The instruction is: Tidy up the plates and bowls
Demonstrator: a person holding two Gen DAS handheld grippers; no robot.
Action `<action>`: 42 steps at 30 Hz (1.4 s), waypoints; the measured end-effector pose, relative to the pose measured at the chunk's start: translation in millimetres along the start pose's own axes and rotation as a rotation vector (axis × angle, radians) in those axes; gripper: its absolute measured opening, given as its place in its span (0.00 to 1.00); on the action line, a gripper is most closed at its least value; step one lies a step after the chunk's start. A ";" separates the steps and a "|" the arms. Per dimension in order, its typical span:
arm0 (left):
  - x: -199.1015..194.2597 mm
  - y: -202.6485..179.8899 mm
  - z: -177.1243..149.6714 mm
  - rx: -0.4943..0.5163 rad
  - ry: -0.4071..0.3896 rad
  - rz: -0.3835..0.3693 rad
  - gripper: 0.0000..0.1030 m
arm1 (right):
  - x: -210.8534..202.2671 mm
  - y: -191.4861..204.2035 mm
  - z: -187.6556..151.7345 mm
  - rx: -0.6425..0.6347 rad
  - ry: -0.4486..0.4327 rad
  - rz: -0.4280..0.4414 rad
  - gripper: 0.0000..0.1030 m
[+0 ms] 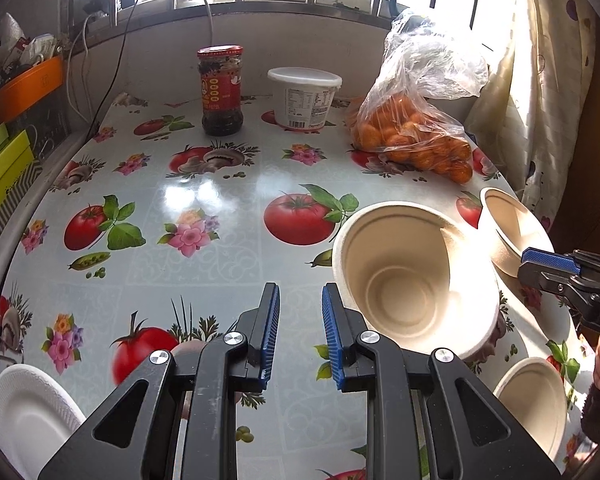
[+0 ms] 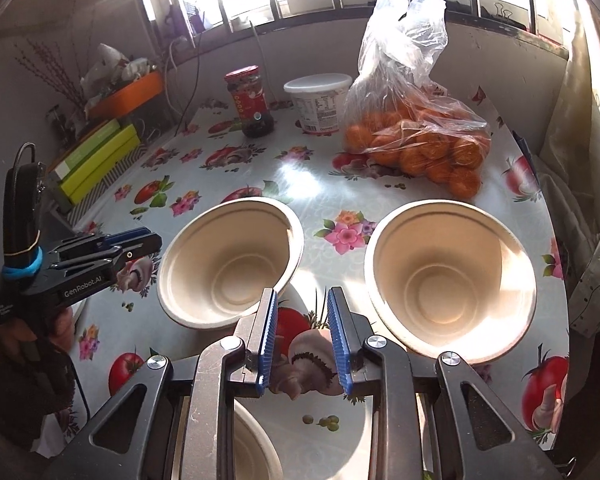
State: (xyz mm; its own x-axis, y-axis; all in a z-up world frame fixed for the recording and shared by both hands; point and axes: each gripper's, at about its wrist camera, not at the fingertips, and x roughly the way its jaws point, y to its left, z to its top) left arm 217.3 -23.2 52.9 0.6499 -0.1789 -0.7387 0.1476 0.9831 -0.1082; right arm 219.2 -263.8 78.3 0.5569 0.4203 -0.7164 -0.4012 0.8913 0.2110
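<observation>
**Op:** Left wrist view first; where do things stand?

**Coach:** Your left gripper [image 1: 300,304] has a narrow gap btwn the pads and nothing in it; it hangs over bare table [image 1: 220,208]. The centre bowl [image 1: 412,280] is just to its right, mouth tipped toward the cam. The right bowl [image 1: 512,220] sits beyond that, the near bowl [image 1: 532,400] at the bottom right edge, and the white plate [image 1: 28,412] alone at bottom left. Your right gripper [image 1: 540,264] comes in from the right, tip against the right bowl's outline; can't tell if it touches.

**Op:** And the right wrist view?

**Coach:** The right gripper [image 2: 300,308] is also nearly closed and empty; it points at the cloth btwn the centre bowl [image 2: 228,260] and the right bowl [image 2: 452,280]. The near bowl [image 2: 256,440] shows only partly, under the gripper body. The left gripper [image 2: 132,240] waits off to the left.

**Op:** So how do I do the next bit well?

**Coach:** My read is that nesting the bowls comes next. Open wider before you approach; that gap prob. won't clear a rim cleanly. Put one pad inside the wall and one outside, and pinch the rim lightly; these bowls look thin and may buckle. Lift straight up, centre over the target bowl, then let go low. Keep away from the bag of oranges [image 2: 420,140].
</observation>
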 end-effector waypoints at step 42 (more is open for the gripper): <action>16.5 -7.2 7.4 -0.040 0.047 -0.134 0.13 | 35.0 -19.2 -2.0 0.119 0.054 0.078 0.19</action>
State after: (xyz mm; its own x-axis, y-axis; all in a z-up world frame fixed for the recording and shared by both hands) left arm 232.4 -33.6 46.4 0.5907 -0.3075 -0.7460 0.2006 0.9515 -0.2334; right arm 244.9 -266.6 47.9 0.4861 0.4824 -0.7286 -0.3512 0.8714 0.3426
